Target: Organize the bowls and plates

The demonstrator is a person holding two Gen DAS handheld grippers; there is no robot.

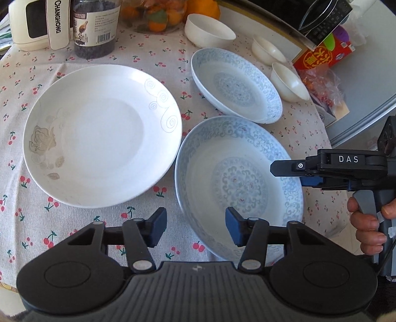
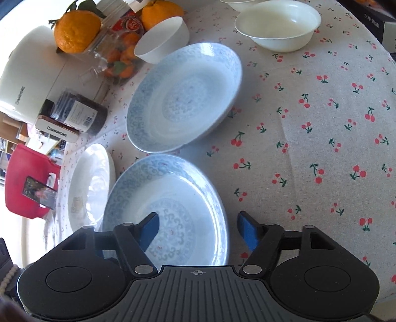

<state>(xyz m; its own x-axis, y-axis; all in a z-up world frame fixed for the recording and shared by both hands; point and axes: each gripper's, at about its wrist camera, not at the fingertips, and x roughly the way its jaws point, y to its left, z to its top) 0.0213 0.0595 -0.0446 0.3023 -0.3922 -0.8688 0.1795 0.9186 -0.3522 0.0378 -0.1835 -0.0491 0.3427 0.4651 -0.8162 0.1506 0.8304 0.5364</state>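
Hovering over a cherry-print tablecloth [image 1: 104, 213], we see the left gripper [image 1: 195, 226] partway apart, its jaws straddling the left rim of the near blue-patterned plate [image 1: 237, 183] at lower centre, pads not pressing it. In the right wrist view our right gripper [image 2: 198, 232] is likewise partway apart across that plate's right rim, nothing clamped. A second blue-patterned plate [image 1: 235, 84] sits upper right, just beyond the first. A big white plate [image 1: 101, 133] lies at left, beside both. Three white bowls [image 1: 208, 31] cluster along the upper right. A dark jar [image 1: 94, 27] and a white appliance [image 1: 32, 22] stand at upper left.
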